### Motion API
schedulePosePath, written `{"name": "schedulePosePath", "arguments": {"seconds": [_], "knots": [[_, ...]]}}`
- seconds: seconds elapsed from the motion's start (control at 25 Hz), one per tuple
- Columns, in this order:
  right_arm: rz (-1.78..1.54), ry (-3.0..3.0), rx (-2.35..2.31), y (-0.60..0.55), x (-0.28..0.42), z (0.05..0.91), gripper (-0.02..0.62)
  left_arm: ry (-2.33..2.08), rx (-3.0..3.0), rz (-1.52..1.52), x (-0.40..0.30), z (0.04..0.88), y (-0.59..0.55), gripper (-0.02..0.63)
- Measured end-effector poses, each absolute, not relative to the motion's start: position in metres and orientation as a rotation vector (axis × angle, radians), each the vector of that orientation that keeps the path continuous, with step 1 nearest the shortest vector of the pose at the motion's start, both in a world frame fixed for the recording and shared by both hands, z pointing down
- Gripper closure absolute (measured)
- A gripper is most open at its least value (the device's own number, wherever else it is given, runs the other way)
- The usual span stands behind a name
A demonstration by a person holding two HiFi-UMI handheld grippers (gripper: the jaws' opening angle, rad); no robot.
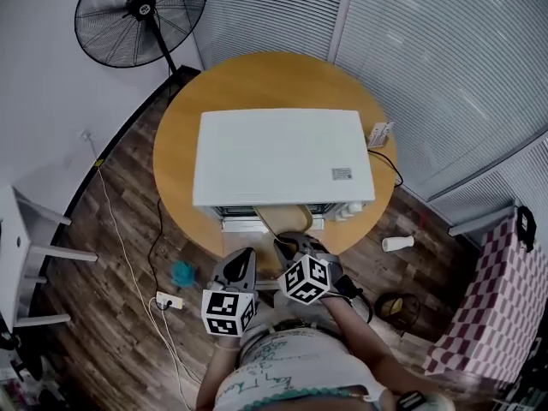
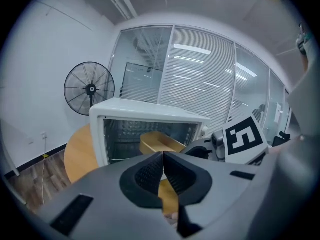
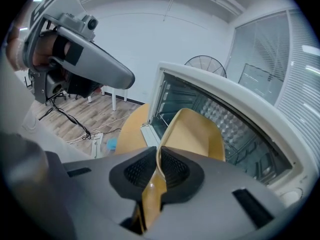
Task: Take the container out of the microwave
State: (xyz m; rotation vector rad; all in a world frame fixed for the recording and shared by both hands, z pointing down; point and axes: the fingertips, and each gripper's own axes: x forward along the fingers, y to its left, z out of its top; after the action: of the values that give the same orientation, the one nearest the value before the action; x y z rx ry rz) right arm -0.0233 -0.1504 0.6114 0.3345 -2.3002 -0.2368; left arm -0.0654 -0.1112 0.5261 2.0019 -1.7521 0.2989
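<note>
While left gripper [image 2: 163, 156] fingers [image 2: 146, 175] seem pressed together, right gripper [image 3: 157, 153] pinches the container [image 3: 195, 130].

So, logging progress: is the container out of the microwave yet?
Partly: container pokes from the microwave opening, rim pinched in the right claw.

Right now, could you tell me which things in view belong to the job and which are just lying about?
Job: microwave, container, right gripper clamped on the container's rim.

Lying about: fan, power strip on the floor, checked cloth, left gripper, shut and empty.
</note>
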Motion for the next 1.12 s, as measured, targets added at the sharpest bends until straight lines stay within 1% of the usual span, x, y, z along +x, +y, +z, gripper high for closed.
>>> {"name": "schedulePosePath", "arguments": {"seconds": [0.4, 1.12], "knots": [[-0.234, -2.309, 0.300, -0.138, -0.008, 0.613, 0.574, -1.803, 1.985, 0.286, -0.058, 0.521, -0.100, 0.591], [-0.199, -2.273, 0.340, -0.074, -0.037, 0.606, 0.574, -1.703, 2.062, 0.298, -0.085, 0.513, -0.047, 0.591]]}}
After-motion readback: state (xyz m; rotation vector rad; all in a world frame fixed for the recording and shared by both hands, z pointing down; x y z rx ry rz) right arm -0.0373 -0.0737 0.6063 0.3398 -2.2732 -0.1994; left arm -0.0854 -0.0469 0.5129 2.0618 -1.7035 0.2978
